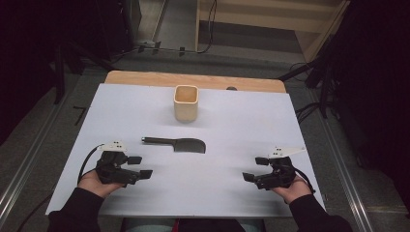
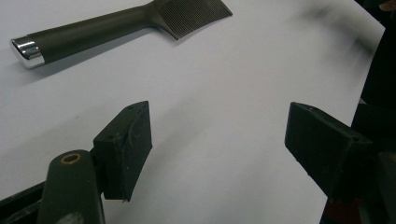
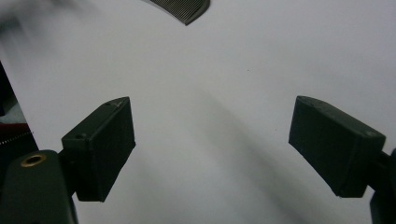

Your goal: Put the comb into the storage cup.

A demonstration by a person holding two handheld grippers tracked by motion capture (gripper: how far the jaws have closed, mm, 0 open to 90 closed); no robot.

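Two hands rest low at the near corners of the table (image 1: pixel 121 104), palms inward, each wrapped around a black gripper that points toward the middle. The left gripper (image 1: pixel 139 167) lies level just above the white sheet, its jaws spread wide with nothing but bare surface between them; in the left gripper view the same gripper (image 2: pixel 217 140) shows two blocky, matte black pads (image 2: pixel 128 144) with squared edges. The right gripper (image 1: pixel 255 168) mirrors it from the other side, jaws equally wide and empty, and in the right gripper view (image 3: pixel 212 142) its pads look like dull rubbery slabs. Dark sleeves cover both forearms at the bottom edge of the high view.

Between the two, a little farther out, the cleaver (image 1: pixel 176 144) lies flat on the sheet, apart from both grippers. Its handle (image 2: pixel 88 32) is a smooth dark bar capped with shiny chrome, pointing left; its broad blade (image 2: pixel 194 14) carries a fine ribbed texture. Beyond it stands an upright holder (image 1: pixel 186 103), a pale wooden box with rounded corners and an open top. The table's wooden rim shows along the far edge.
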